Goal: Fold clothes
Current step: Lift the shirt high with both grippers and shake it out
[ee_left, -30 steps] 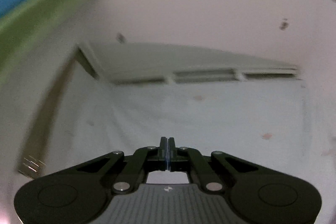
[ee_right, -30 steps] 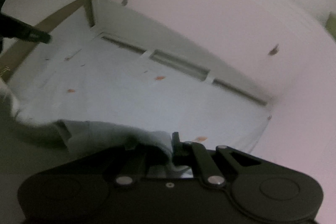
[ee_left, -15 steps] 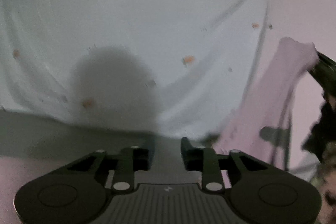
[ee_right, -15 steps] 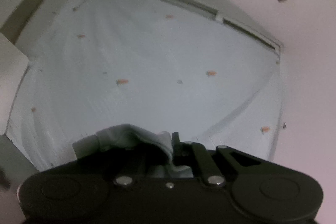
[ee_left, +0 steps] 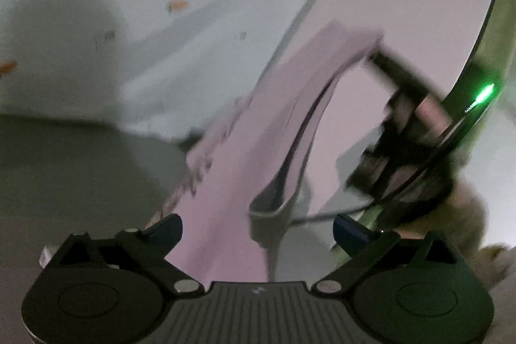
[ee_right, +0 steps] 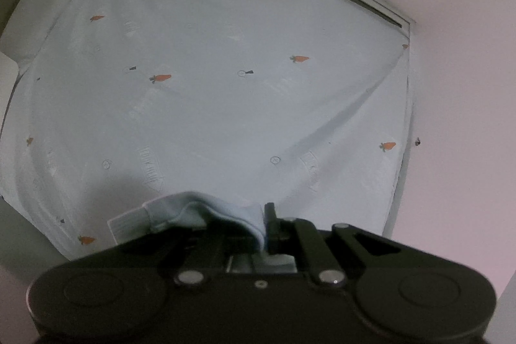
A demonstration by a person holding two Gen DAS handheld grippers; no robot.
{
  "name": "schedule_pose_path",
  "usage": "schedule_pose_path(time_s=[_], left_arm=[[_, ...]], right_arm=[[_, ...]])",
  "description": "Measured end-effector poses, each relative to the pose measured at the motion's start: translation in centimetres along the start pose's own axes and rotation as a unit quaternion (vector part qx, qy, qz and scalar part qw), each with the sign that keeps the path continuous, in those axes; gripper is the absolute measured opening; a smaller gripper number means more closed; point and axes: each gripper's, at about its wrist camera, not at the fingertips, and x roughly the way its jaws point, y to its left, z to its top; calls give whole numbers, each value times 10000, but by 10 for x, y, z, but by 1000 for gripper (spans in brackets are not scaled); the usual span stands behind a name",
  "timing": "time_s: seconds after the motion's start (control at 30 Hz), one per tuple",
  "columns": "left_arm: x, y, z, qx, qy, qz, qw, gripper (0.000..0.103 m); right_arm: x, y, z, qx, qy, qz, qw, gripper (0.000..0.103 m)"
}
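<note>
Carrot-print bedsheet beyond; right claw clamps the garment, hanging lengthwise ahead of the wide-open, empty left claw.

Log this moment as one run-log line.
fold clothes | right gripper shut on garment | left gripper open, empty | garment hanging over carrot-print sheet

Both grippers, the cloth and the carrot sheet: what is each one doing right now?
Left gripper: open, holding nothing.
Right gripper: shut on the garment.
Garment: hanging, stretched from the right gripper, unfolded.
Carrot sheet: spread flat, a few creases.
</note>
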Motion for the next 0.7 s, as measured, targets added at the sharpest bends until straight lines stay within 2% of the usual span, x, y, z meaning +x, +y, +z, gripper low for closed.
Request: schedule_pose_path(time_s=[0.07, 0.13, 0.17, 0.2, 0.23, 0.3, 0.37, 0.43, 0.47, 0.5, 0.57, 0.67, 0.7], left_arm=[[18, -3, -2, 105, 300, -22, 9995, 98], [30, -9, -2, 307, 407, -22, 9987, 95], [35, -14, -2, 428, 425, 68, 9982, 89], [40, -17, -2, 521, 452, 220, 9974, 76], [45, -18, -2, 588, 492, 362, 9964, 68], [56, -20, -4, 737, 615, 732, 9927, 36], [57, -21, -7, 913, 596, 1113, 9878, 16], [53, -23, -6, 1093, 354, 1737, 9781, 9], [45, -22, -4, 1172, 169, 2077, 9710, 5], [38, -25, 1, 1353, -83, 2514, 9584, 5], [23, -30, 13, 1760, -620, 3418, 9211, 5], [-7, -37, 46, 1932, -1528, 4221, 8724, 5], [-16, -42, 56, 2061, -1845, 4451, 8517, 5]], right_arm=[[0, -1, 0, -15, -4, 10, 10000, 3], [1, -3, 0, -25, -4, 19, 10000, 3], [1, -4, 1, -24, 0, 14, 10000, 3], [5, -5, 4, -17, 5, 7, 10000, 3], [6, -7, 5, 1, 13, -8, 10000, 3], [5, -10, 4, 37, 31, -45, 10000, 3], [5, -13, 1, 42, 45, -73, 10000, 3], [3, -14, 0, 2, 24, -119, 9999, 3], [1, -15, -1, -27, -6, -161, 9999, 3], [0, -15, -2, -56, -35, -202, 9998, 3], [-3, -17, -3, -153, -141, -300, 9993, 3], [-8, -19, 3, -172, -413, -411, 9982, 4], [-9, -19, 6, -180, -541, -448, 9974, 4]])
